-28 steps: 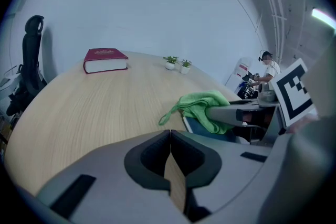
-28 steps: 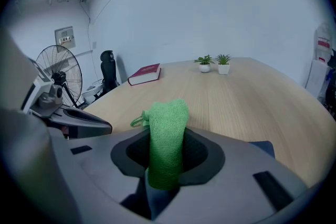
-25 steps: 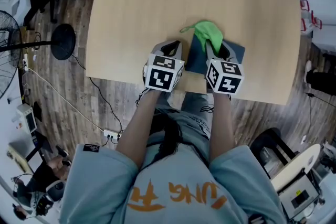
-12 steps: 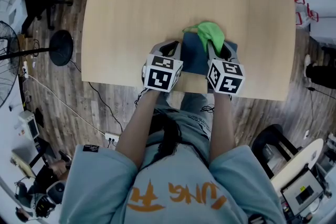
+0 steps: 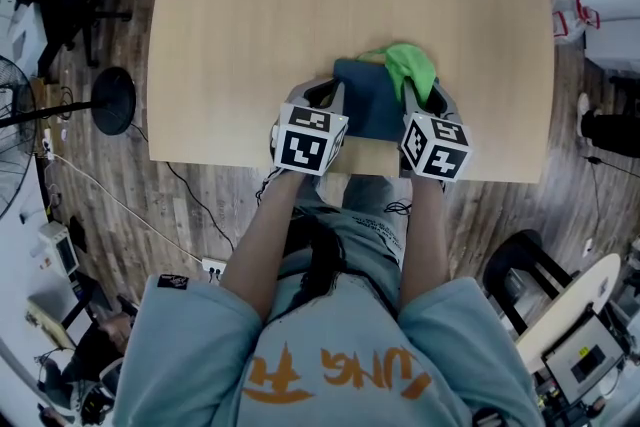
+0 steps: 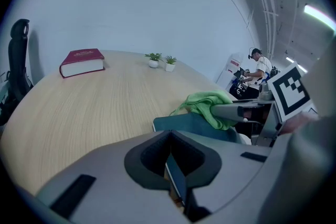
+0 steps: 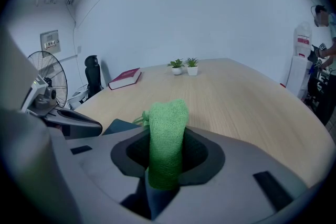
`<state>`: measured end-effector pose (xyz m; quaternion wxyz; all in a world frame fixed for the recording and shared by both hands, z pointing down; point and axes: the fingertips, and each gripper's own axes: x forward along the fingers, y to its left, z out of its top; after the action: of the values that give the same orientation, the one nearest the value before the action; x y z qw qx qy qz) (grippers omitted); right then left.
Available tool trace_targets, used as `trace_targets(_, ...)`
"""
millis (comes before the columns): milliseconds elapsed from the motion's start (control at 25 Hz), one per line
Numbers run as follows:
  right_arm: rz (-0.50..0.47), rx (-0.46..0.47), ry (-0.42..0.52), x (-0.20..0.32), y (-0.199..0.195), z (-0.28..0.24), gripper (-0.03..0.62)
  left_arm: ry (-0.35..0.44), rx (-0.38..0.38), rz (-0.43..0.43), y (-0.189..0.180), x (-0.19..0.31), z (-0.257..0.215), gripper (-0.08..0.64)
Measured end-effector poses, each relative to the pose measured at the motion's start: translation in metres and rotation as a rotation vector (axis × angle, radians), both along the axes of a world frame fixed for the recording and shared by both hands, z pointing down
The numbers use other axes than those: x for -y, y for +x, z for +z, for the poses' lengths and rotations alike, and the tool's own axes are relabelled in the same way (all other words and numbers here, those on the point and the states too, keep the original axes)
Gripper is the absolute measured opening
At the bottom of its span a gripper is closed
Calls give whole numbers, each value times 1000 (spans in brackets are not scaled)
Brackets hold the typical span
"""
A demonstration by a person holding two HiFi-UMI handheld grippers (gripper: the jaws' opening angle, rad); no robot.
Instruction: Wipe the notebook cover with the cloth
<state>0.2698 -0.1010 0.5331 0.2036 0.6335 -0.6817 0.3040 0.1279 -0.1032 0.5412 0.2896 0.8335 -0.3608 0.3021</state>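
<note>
The left gripper (image 5: pixel 326 97) has its fingers pinched shut on the near edge of the dark teal notebook (image 5: pixel 368 107). The notebook lies flat on the counter (image 5: pixel 250 35), reaching ahead of those fingers and off to their right. The right gripper (image 5: pixel 422 97) has its fingers clamped on the green cloth (image 5: pixel 408 67), which bunches out past their tips over the notebook's far right corner.

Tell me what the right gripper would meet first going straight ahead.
Holding the green cloth, the right gripper faces bare table, then likely the two small potted plants near the far edge; depth unclear.
</note>
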Motion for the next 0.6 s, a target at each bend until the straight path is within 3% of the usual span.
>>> trace_targets(600,71,-18,-19,-18,52,3,109,-2,-23,35,41,-5,-4,20)
